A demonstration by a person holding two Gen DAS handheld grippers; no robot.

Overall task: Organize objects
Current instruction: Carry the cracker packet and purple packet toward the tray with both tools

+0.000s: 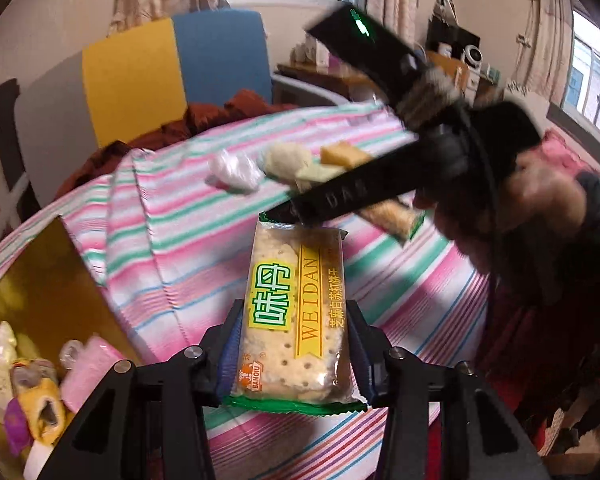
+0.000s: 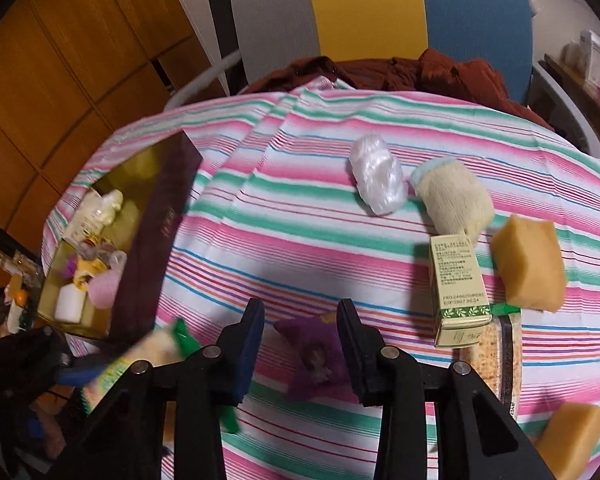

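Cracker packet (image 1: pixel 294 312) clamped in left gripper (image 1: pixel 296 344) jaws above striped bench (image 1: pixel 188 240), right gripper (image 2: pixel 300 344) jaws wide over purple wrapper (image 2: pixel 316 344), box (image 2: pixel 148 240) far left.

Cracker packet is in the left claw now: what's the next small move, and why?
Probably swing the left claw left and down toward the gold-lined box. The cracker packet is clamped between its fingers above the striped cloth, and the box at lower left already holds sorted items.
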